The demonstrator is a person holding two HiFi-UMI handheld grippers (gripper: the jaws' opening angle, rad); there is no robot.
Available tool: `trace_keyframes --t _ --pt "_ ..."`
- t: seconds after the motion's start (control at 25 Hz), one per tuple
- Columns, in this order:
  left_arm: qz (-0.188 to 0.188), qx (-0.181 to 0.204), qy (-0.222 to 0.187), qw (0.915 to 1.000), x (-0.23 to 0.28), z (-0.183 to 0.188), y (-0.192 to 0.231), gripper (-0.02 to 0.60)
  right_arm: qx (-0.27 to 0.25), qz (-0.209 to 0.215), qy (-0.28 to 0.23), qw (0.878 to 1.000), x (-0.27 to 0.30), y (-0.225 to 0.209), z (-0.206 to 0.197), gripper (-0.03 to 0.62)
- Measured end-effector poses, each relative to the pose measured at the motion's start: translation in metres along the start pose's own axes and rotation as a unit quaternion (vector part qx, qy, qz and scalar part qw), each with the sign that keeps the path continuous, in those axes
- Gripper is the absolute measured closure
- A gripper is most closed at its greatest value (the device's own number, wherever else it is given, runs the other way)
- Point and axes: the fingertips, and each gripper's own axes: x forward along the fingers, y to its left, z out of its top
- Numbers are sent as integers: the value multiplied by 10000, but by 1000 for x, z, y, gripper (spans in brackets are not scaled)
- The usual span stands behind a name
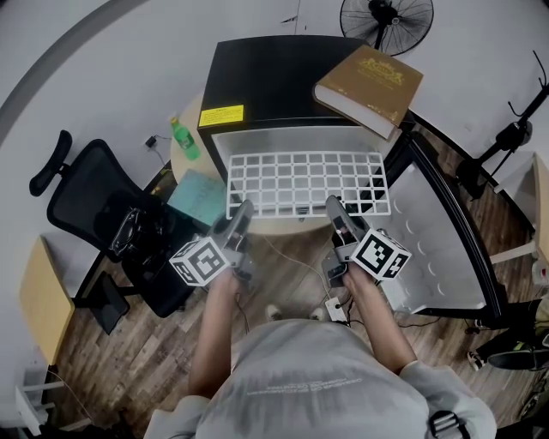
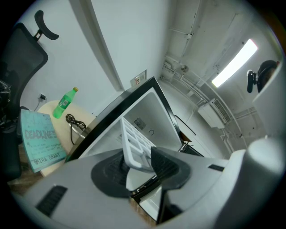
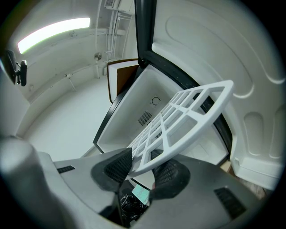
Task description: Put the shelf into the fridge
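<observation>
A white grid shelf [image 1: 304, 182] is held level in front of the open mouth of a small black fridge [image 1: 274, 77], its far edge at the white interior. My left gripper [image 1: 243, 213] is shut on the shelf's near left corner, and my right gripper [image 1: 334, 209] is shut on its near right edge. In the left gripper view the shelf [image 2: 134, 142] sits edge-on between the pads of the left gripper [image 2: 139, 162]. In the right gripper view the shelf [image 3: 187, 116] runs from the right gripper [image 3: 143, 169] toward the fridge cavity [image 3: 152, 105].
The fridge door [image 1: 437, 249] stands open to the right. A brown book [image 1: 369, 86] lies on the fridge top. Left of the fridge a round table [image 1: 178, 167] carries a green bottle [image 1: 184, 139] and a teal booklet [image 1: 199, 195]. An office chair [image 1: 103, 206] stands left; a fan [image 1: 386, 21] behind.
</observation>
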Motion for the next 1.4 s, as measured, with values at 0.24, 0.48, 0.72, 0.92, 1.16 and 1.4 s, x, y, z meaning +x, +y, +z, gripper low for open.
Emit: trace_keyframes --t 0.24,0.48,0.72,0.92,1.16,1.4 --pt "-6 51 -7 10000 0 3 0 456 153 15 -2 9999 0 1 -5 465" --pt "-68 10 -33 10000 0 5 -2 455 86 2 27 10000 1 3 -3 465" --pt "-123 -1 -17 9999 0 5 -3 455 70 -33 38 10000 0 3 -3 464" --pt "-103 3 -7 9999 2 5 -1 456 119 -75 22 9999 1 3 -2 464" --pt "-35 38 7 10000 1 4 2 456 246 -26 48 9997 1 2 -5 464" --pt "-63 22 -39 10000 2 5 1 456 159 -1 59 9999 2 3 -3 464"
